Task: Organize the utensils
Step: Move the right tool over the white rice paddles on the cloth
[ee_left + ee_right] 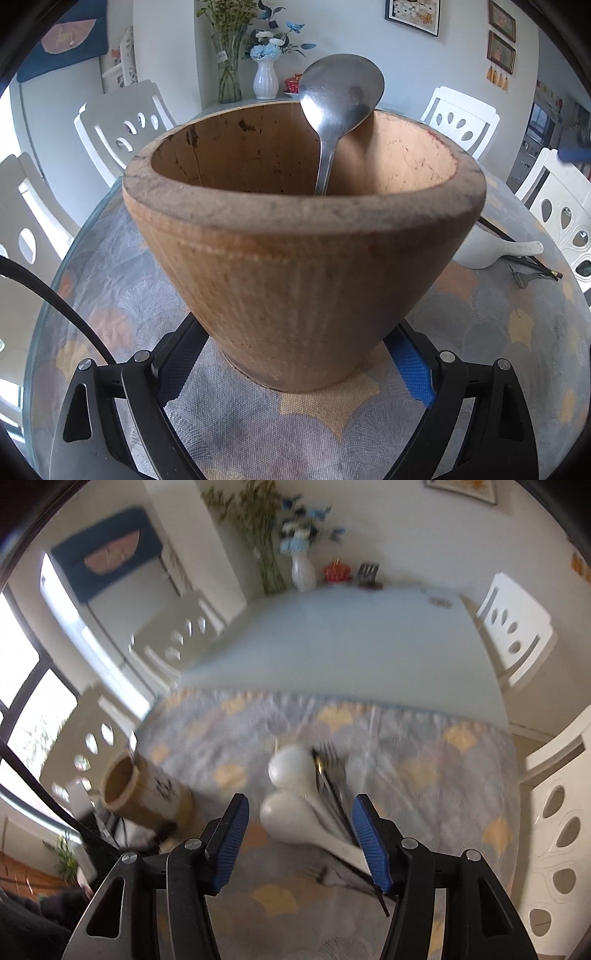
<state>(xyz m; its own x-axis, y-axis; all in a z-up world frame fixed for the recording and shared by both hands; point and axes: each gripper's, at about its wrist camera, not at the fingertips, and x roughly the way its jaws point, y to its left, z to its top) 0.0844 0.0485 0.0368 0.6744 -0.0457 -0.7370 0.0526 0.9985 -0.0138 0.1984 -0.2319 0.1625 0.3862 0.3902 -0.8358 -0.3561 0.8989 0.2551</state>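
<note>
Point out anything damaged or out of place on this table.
The wooden holder shows dark cracks and stains on its inner wall. A metal spoon already stands inside. White spoons, black chopsticks and a fork lie heaped loose on the tablecloth.

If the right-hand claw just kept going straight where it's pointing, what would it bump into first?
Most likely the white ceramic spoons lying on the tablecloth with black chopsticks beside them. They sit right ahead of the open right gripper, though motion blur makes depth uncertain.
</note>
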